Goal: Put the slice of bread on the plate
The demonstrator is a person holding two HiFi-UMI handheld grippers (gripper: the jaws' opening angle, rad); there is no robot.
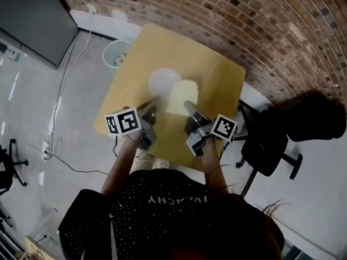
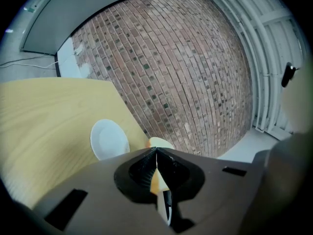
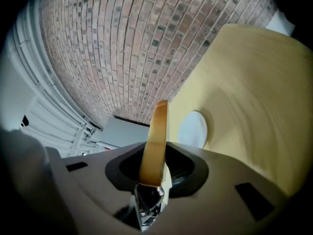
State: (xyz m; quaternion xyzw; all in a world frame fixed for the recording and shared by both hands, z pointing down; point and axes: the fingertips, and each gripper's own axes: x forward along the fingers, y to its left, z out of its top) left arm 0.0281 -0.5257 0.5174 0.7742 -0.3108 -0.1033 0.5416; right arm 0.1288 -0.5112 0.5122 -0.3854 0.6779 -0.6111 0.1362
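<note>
A pale slice of bread (image 1: pixel 182 96) hangs above the yellow table (image 1: pixel 217 80), just right of the round white plate (image 1: pixel 164 82). My right gripper (image 1: pixel 188 106) is shut on the slice's near edge. In the right gripper view the bread (image 3: pixel 156 136) stands edge-on between the jaws of the right gripper (image 3: pixel 154 173), with the plate (image 3: pixel 192 129) beyond it. My left gripper (image 1: pixel 153 103) is level with it at the plate's near side. In its own view the left gripper (image 2: pixel 156 155) has its jaws together with nothing held, and the plate (image 2: pixel 108 139) and bread (image 2: pixel 159 142) lie ahead.
A brick wall (image 1: pixel 260 31) runs behind the table. On the floor to the left are a white mesh waste basket (image 1: pixel 115 53) and cables (image 1: pixel 65 85). A black chair (image 1: pixel 271 142) is at the table's right. A dark panel (image 1: pixel 32 20) fills the upper left.
</note>
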